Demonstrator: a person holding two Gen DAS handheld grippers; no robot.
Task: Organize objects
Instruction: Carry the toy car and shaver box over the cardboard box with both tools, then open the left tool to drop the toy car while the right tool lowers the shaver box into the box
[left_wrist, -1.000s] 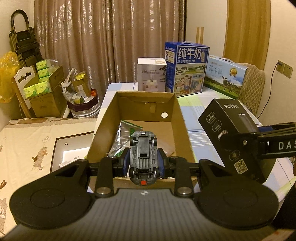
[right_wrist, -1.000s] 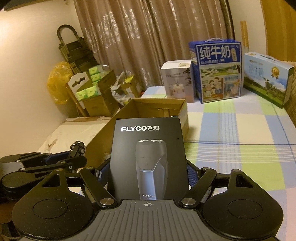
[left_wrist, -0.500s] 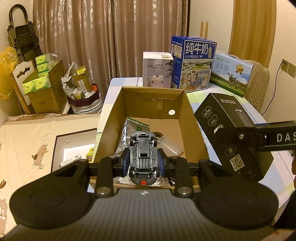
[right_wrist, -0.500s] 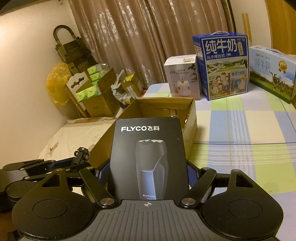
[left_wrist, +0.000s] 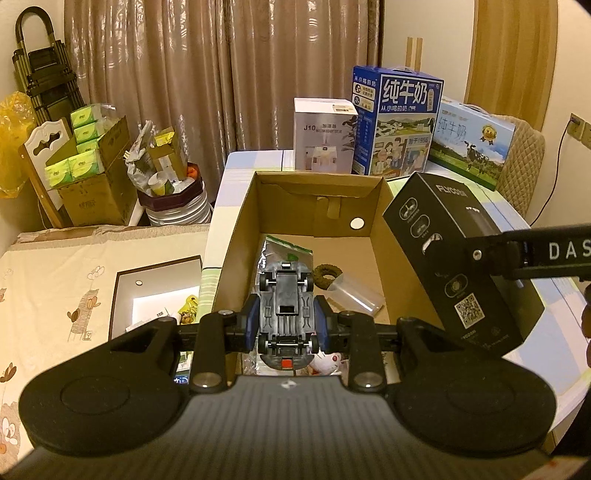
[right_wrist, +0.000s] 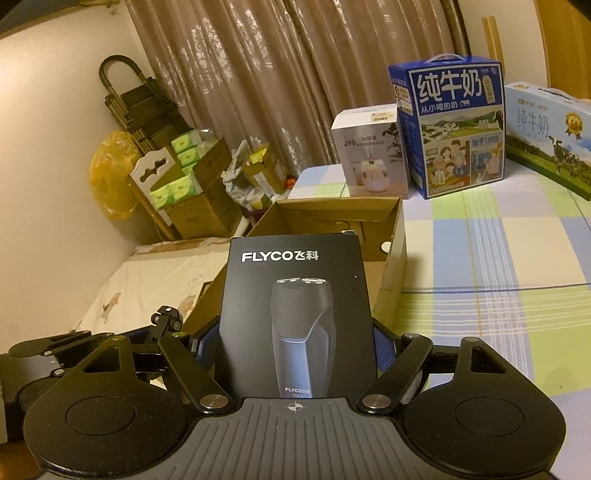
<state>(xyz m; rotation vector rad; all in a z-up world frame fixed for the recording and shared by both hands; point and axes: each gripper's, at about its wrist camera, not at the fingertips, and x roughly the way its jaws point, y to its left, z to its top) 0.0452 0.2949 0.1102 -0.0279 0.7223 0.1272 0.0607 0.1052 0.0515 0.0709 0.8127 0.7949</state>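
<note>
The left gripper (left_wrist: 286, 326) held one toy car (left_wrist: 287, 314), underside up, its jaws clamped on the car's two sides above the near end of the open cardboard box (left_wrist: 384, 236). The box stood at the left edge of the surface (right_wrist: 498, 258), which carried a checked cloth. Inside it lay one foil pouch (left_wrist: 284, 249), one brown ring (left_wrist: 327, 273) and one clear plastic tube (left_wrist: 354, 297). The right gripper (right_wrist: 295, 354) held one black shaver box (right_wrist: 295, 314), jaws clamped on its two sides, just beside the cardboard box's right wall. Three cartons stood along the far edge: one white humidifier carton (right_wrist: 369, 155) and two milk cartons (right_wrist: 458, 125).
</note>
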